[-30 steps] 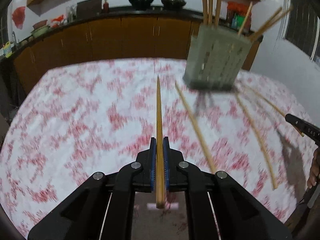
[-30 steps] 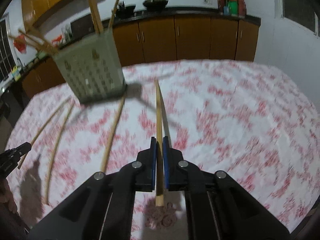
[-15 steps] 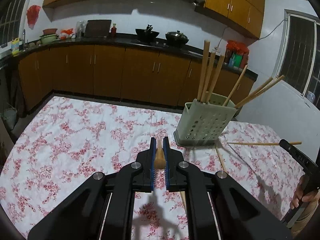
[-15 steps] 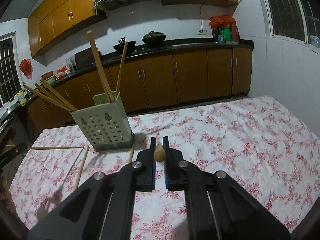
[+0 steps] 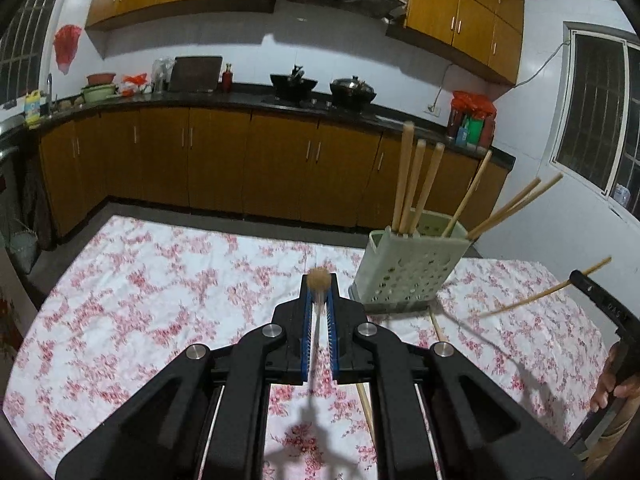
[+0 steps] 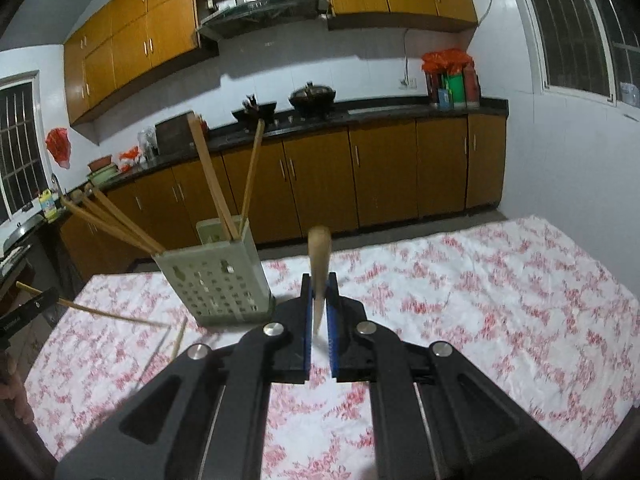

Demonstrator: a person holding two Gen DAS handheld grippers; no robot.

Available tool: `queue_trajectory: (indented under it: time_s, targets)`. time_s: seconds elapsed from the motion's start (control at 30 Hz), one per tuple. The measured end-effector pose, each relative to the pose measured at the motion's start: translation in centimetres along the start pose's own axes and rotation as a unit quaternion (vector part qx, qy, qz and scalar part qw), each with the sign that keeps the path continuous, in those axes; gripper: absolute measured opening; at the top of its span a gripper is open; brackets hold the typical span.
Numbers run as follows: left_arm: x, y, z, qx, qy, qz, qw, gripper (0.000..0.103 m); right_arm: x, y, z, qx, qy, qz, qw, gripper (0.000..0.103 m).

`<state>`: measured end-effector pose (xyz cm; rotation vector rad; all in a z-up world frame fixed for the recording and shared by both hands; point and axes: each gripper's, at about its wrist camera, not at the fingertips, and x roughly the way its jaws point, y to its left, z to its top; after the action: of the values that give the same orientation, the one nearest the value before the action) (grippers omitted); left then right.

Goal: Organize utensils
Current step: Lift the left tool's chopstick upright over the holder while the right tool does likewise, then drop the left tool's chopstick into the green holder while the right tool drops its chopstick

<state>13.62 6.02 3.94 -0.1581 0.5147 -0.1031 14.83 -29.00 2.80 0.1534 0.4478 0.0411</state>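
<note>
A pale green perforated utensil holder (image 5: 408,268) stands on the floral tablecloth with several wooden chopsticks in it; it also shows in the right wrist view (image 6: 216,276). My left gripper (image 5: 319,292) is shut on a chopstick (image 5: 319,280), seen end-on and held above the table left of the holder. My right gripper (image 6: 319,288) is shut on another chopstick (image 6: 319,256), tilted up, right of the holder. Each gripper's chopstick shows in the other's view (image 5: 544,292) (image 6: 112,315).
Loose chopsticks lie on the tablecloth (image 5: 140,300) near the holder's base (image 5: 438,326) (image 6: 178,340). Brown kitchen cabinets (image 5: 240,168) and a dark counter with pots stand beyond the table's far edge. A window is on the right wall.
Both grippers have lifted their chopsticks off the table and tipped them up from lying flat to near end-on. The views have risen from the tablecloth towards the kitchen.
</note>
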Motion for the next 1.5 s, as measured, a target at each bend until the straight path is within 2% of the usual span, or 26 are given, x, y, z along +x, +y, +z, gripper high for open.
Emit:
queue_trajectory:
  time_s: [0.2, 0.37, 0.6, 0.8, 0.97, 1.13, 1.5]
  targets:
    - [-1.1, -0.3, 1.2, 0.007, -0.018, -0.005, 0.9998, 0.007, -1.7, 0.6, 1.9, -0.003, -0.026, 0.021, 0.999, 0.008]
    - [-2.2, -1.2, 2.3, 0.009, -0.036, -0.024, 0.999, 0.007, -3.9, 1.8, 3.8, -0.001, -0.058, 0.058, 0.997, 0.008]
    - [-4.2, -4.8, 5.9, 0.023, -0.101, -0.056, 0.9931, 0.007, -6.4, 4.7, 7.0, -0.015, -0.119, 0.103, 0.987, 0.008]
    - [-4.1, -8.0, 9.3, 0.023, -0.16, -0.062, 0.9848, 0.007, -5.8, 7.0, 8.9, -0.033, -0.156, 0.106, 0.981, 0.008]
    - [-2.1, -9.6, 11.4, 0.012, -0.193, -0.048, 0.9799, 0.007, -3.4, 7.6, 9.9, -0.032, -0.165, 0.095, 0.981, 0.008]
    - [0.0, -9.9, 11.8, 0.004, -0.199, -0.035, 0.9793, 0.007, -0.6, 8.0, 10.3, -0.027, -0.154, 0.092, 0.983, 0.008]
    - [3.5, -10.0, 10.2, 0.008, -0.166, -0.033, 0.9855, 0.007, 3.5, 9.3, 9.6, -0.05, -0.117, 0.076, 0.989, 0.008]
